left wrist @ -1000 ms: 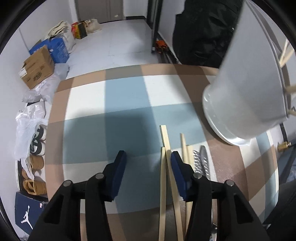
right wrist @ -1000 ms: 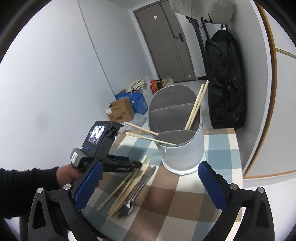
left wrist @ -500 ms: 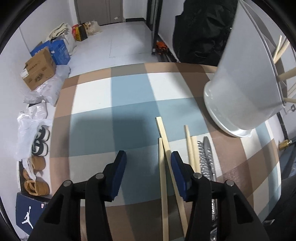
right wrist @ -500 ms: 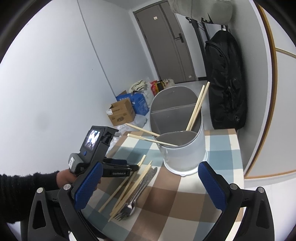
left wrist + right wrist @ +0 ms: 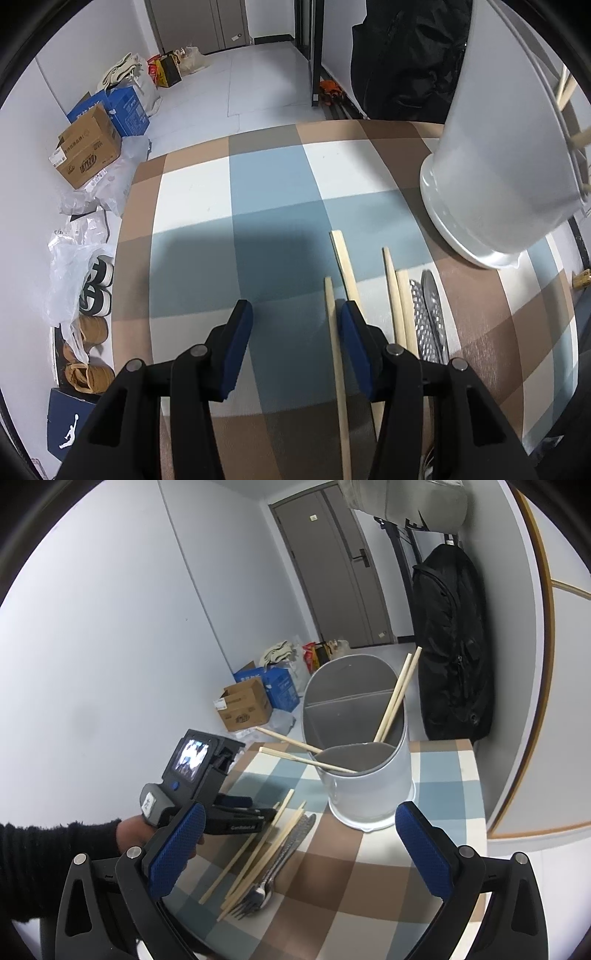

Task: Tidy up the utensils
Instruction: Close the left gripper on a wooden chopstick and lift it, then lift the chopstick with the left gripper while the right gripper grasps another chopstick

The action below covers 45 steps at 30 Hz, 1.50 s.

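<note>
Both claws are spread with nothing pinched between their blue pads. Pointing steeply down at the table [image 5: 258,184], the left claw [image 5: 295,343] has one loose chopstick [image 5: 334,332] lying in the gap just inside its right-hand pad, but the pads do not press on it; a hand [image 5: 135,834] in a dark fuzzy sleeve [image 5: 55,853] grips that tool from the left. Spread much wider, the right claw [image 5: 299,849] hovers at the near edge of the table, aimed toward the far side. On the checked cloth of brown, blue and white squares lies a small heap of utensils: several wooden chopsticks [image 5: 258,849] fanned side by side, and just to their right a fork [image 5: 258,893] whose tines point toward the near edge, with a patterned metal handle [image 5: 419,317] and a second metal piece alongside it. Farther back and to the right stands a grey oval holder [image 5: 369,786] split by a divider into compartments. Two chopsticks lean upright in its far right corner, and two more rest across its near left rim, sticking out over the table. Beyond the table, cardboard boxes [image 5: 243,707] and bags sit against the white wall on the left, and a black bag [image 5: 454,646] hangs to the right of a grey door [image 5: 332,565].
</note>
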Each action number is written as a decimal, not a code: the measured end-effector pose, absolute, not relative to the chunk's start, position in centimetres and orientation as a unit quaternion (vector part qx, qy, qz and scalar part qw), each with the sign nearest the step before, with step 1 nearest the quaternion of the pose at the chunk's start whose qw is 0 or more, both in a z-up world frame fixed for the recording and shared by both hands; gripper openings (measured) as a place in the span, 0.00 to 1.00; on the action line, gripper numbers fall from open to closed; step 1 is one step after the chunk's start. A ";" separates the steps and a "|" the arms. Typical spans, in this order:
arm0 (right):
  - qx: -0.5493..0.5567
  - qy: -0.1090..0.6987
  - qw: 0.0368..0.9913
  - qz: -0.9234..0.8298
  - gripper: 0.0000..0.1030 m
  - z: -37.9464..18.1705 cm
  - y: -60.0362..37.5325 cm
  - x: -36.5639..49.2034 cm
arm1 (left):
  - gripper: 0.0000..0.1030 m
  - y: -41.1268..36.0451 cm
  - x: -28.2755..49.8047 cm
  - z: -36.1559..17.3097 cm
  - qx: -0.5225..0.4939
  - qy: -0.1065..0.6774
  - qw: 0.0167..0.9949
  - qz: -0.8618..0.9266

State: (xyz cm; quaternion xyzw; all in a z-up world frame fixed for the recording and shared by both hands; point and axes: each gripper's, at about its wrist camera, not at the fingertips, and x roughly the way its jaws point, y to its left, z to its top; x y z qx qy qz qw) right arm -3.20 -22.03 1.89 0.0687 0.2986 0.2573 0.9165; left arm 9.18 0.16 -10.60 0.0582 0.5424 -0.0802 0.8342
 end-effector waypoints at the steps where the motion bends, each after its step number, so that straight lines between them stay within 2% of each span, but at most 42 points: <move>1: 0.068 0.299 0.916 0.257 1.00 1.9 -22.0 -3.2 | 0.42 0.0 9.2 -10.6 0.060 0.543 0.834 -0.079; 2: 0.068 0.299 0.916 0.257 1.00 1.9 -22.0 -3.3 | 0.38 -0.2 9.3 -10.6 0.058 0.543 0.834 -0.081; 4: 0.068 0.299 0.917 0.257 1.00 1.8 -22.0 -3.2 | 0.21 -0.5 9.4 -10.5 0.058 0.544 0.832 -0.087; 6: 0.067 0.300 0.917 0.256 1.00 1.9 -22.0 -3.2 | 0.07 -0.9 9.3 -10.5 0.061 0.550 0.827 -0.099; 8: 0.067 0.301 0.917 0.255 1.00 1.9 -22.0 -3.1 | 0.02 -1.2 9.1 -10.5 0.069 0.550 0.826 -0.101; 13: 0.067 0.303 0.916 0.254 1.00 1.9 -22.1 -3.1 | 0.01 0.2 9.2 -10.2 0.031 0.549 0.828 -0.107; 20: 0.052 0.313 0.913 0.258 1.00 1.4 -20.9 -2.8 | 0.00 2.8 8.0 -6.6 -0.041 0.502 0.856 -0.118; 30: -0.009 0.401 0.877 0.266 0.99 -1.7 -15.0 -1.3 | 0.00 6.0 5.5 -3.2 -0.112 0.428 0.889 -0.121; 31: -0.015 0.408 0.874 0.262 0.97 -2.0 -14.2 -1.0 | 0.00 6.7 5.3 -3.1 -0.127 0.425 0.888 -0.125; 32: -0.023 0.415 0.872 0.259 0.89 -2.3 -13.6 -0.8 | 0.00 7.0 5.4 -3.1 -0.136 0.421 0.888 -0.124; 35: -0.054 0.439 0.861 0.250 0.75 -3.5 -10.7 0.8 | 0.00 8.2 5.6 -2.8 -0.160 0.408 0.890 -0.126; 40: -0.088 0.461 0.850 0.240 0.64 -4.9 -7.0 3.6 | 0.00 10.4 5.4 -2.0 -0.188 0.387 0.894 -0.126; 45: -0.128 0.474 0.846 0.209 0.63 -5.9 -4.3 6.5 | 0.00 11.3 5.6 -2.0 -0.205 0.380 0.893 -0.127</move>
